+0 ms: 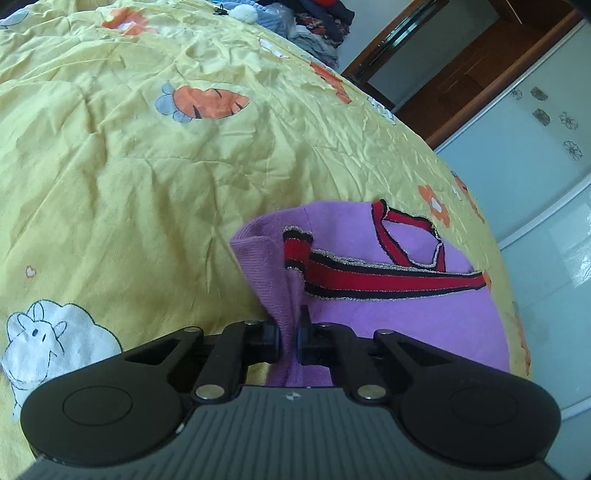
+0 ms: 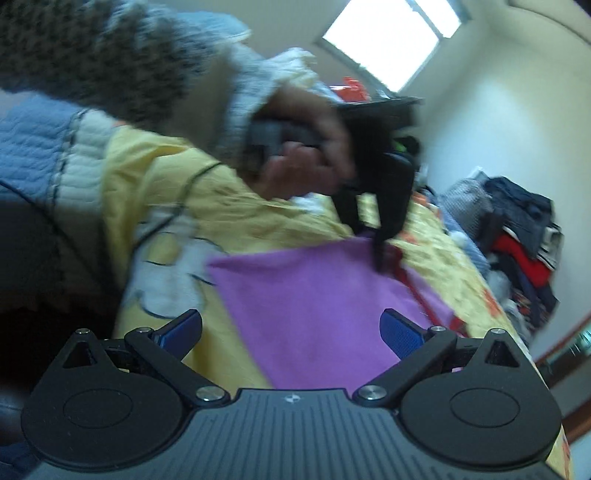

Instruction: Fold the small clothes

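A small purple knit top [image 1: 388, 314] with red-and-black striped trim lies near the edge of a yellow patterned bedspread [image 1: 147, 184]. My left gripper [image 1: 290, 332] is shut on a pinched fold of the purple top near its striped edge. In the right wrist view the purple top [image 2: 314, 306] spreads flat ahead. Over its near edge my right gripper [image 2: 291, 332] stands open with blue pads wide apart and nothing pressed between them. Beyond, a hand [image 2: 303, 158] in a grey sleeve holds the left gripper [image 2: 380, 254] down at the top's far corner. This view is blurred.
A pile of dark and red clothes [image 2: 517, 240] sits at the far end of the bed, with clothes [image 1: 317, 22] also at the top of the left view. A blue-and-white quilt [image 2: 44, 147] lies at left. Wardrobe doors [image 1: 535, 166] stand beyond the bed edge.
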Demonstrator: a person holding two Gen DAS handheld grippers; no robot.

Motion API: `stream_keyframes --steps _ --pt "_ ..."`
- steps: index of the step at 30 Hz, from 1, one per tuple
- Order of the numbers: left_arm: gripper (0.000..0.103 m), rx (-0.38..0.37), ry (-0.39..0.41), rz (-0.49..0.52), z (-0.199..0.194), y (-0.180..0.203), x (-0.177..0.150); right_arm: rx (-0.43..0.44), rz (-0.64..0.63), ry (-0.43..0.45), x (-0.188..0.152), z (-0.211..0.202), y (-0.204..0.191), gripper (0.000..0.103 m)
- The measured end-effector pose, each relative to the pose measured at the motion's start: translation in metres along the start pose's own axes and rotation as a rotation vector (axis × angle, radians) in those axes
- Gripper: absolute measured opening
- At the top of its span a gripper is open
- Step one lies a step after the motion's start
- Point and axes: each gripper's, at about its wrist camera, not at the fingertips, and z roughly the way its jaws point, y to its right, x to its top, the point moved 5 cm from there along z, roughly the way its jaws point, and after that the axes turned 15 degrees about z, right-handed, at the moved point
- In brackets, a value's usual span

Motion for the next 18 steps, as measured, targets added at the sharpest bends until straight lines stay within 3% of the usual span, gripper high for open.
stream_keyframes --steps 2,7,8,9,11,18 --pt "0.008 -0.006 0.006 -0.008 0.000 -0.001 0.000 -0.001 -0.023 -0.012 0.003 0.010 -0.005 0.087" --pt "0.008 -0.033 0.024 -0.050 0.000 -0.007 -0.004 0.012 -0.006 -0.022 0.016 0.024 -0.009 0.084" --pt "0.008 -0.038 0.028 -0.058 0.000 -0.008 -0.004 0.010 -0.014 -0.024 0.018 0.027 -0.010 0.076" --pt "0.008 -0.042 0.031 -0.062 0.000 -0.008 -0.005 -0.001 -0.005 -0.035 0.020 0.031 -0.010 0.050" --pt "0.008 -0.053 0.038 -0.078 -0.001 -0.010 -0.005 -0.006 0.022 -0.080 0.019 0.044 -0.010 0.011" --pt "0.008 -0.109 0.075 -0.169 -0.008 -0.016 -0.005 -0.019 0.137 -0.008 0.025 0.036 0.009 0.005"
